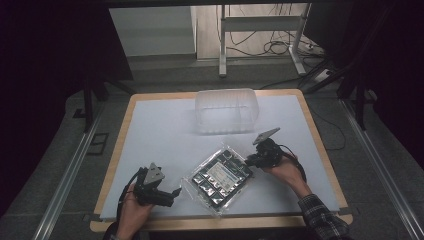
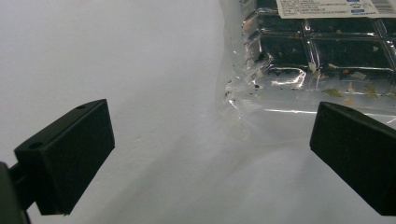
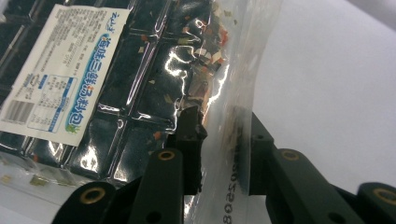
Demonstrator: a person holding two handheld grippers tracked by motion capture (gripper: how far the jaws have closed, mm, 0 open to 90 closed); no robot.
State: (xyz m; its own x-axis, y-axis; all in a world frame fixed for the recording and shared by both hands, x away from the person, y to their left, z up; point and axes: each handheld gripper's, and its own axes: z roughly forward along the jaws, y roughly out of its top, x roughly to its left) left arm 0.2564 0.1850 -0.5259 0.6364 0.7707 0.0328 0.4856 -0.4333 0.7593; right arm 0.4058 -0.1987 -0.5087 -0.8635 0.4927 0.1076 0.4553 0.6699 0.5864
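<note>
— While you look from the near edge of the table point(image 1: 150, 112), what do you meet first?

— At the near left corner a hand holds the left gripper point(image 1: 172, 196), low over the white surface. Its jaws stand wide apart, with bare table between them. In the left gripper view the clear edge of the sealed packet point(image 2: 299, 88) lies just ahead of the right-hand jaw, not between the two, and no pad touches it.

— And the packet itself?

— It lies flat near the middle of the near edge, turned on a diagonal, a clear bag point(image 1: 220, 174) with dark squares inside and a white label on top.

— What is the right gripper point(image 1: 248, 160) doing?

— It sits at the packet's far right corner, toward the right edge of the table. In the right gripper view the jaws stand narrow, and the clear side seam of the packet point(image 3: 140, 88) runs up between them. The pads look pressed against the film on both sides.

— Anything farther back?

— A clear plastic tub point(image 1: 226, 111) stands near the middle of the far edge, well apart from both grippers and from the packet.
</note>
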